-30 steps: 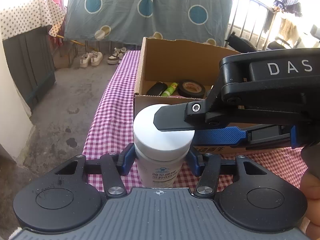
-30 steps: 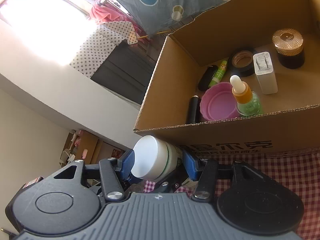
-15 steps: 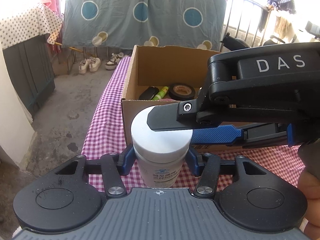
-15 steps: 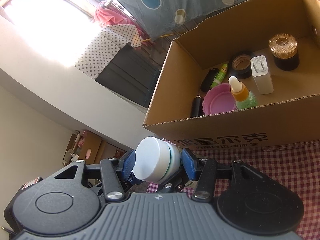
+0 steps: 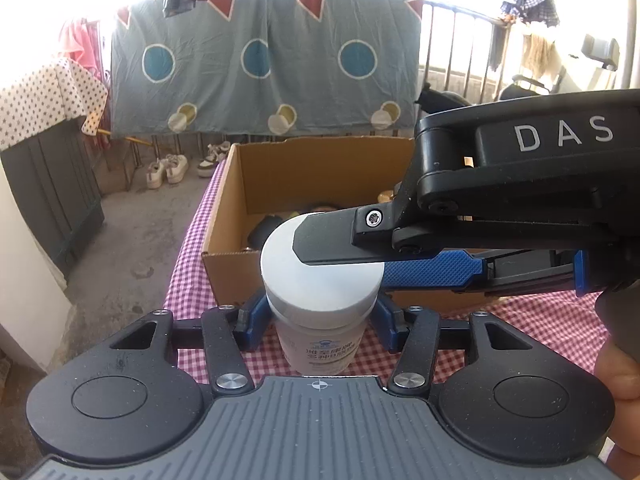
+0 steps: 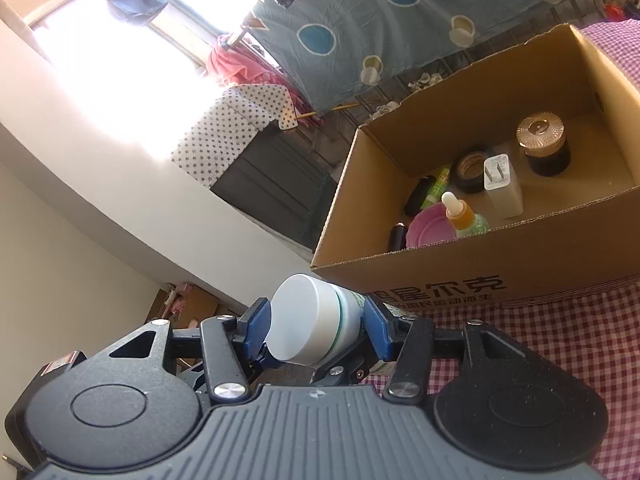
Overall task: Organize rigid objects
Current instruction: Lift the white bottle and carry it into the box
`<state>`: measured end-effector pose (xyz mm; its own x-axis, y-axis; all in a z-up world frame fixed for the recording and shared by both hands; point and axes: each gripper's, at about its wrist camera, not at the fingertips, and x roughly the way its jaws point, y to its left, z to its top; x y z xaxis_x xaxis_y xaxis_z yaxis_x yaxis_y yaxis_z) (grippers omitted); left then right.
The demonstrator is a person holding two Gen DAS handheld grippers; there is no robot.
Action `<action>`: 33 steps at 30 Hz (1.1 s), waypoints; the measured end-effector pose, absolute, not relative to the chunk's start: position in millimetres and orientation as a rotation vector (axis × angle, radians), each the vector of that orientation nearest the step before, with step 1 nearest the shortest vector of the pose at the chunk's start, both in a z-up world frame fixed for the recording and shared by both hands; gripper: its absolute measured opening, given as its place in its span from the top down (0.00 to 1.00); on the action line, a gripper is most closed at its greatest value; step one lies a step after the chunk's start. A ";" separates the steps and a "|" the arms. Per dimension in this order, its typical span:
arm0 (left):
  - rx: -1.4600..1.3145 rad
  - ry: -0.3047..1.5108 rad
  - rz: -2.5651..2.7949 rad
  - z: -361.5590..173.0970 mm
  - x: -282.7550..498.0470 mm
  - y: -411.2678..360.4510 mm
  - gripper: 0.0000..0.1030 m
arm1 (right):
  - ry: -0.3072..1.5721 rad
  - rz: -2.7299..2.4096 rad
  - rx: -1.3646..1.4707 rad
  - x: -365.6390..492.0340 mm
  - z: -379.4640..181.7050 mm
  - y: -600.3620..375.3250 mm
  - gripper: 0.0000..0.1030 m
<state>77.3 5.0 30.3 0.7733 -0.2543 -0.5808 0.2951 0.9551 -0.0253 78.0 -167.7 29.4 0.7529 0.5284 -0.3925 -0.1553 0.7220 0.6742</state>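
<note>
A white jar with a white lid [image 5: 320, 280] is held by both grippers at once, above the red-checked tablecloth [image 5: 188, 264]. My left gripper [image 5: 318, 320] is shut on the jar's body just under the lid. My right gripper [image 6: 316, 326] is shut on the same jar [image 6: 310, 320] at the lid, its fingers crossing the lid from the right in the left wrist view. An open cardboard box [image 6: 440, 276] stands just beyond the jar on the table.
The box holds a dark jar with a gold lid [image 6: 542, 144], a white charger [image 6: 502, 184], a tape roll [image 6: 470, 170], a dropper bottle [image 6: 462, 216], a pink bowl [image 6: 430, 230] and dark tubes. The table's left edge drops to a concrete floor [image 5: 132, 248].
Both grippers have lifted the jar higher and pulled back a little from the box, and the views now look further down into the box. The grips have not changed.
</note>
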 end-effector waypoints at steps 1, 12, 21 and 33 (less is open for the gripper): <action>0.075 0.608 -0.306 35.0 76.4 1.7 0.48 | 0.594 0.402 0.662 74.5 34.6 -168.9 0.47; 0.160 0.486 -0.430 86.2 101.6 -50.7 0.49 | 0.405 0.334 0.602 58.6 97.4 -219.2 0.46; 0.174 0.583 -0.520 75.1 156.3 -91.7 0.49 | 0.409 0.251 0.648 104.6 92.4 -270.6 0.46; 0.147 0.802 -0.556 19.7 199.3 -112.6 0.49 | 0.568 0.186 0.729 153.0 23.9 -309.2 0.46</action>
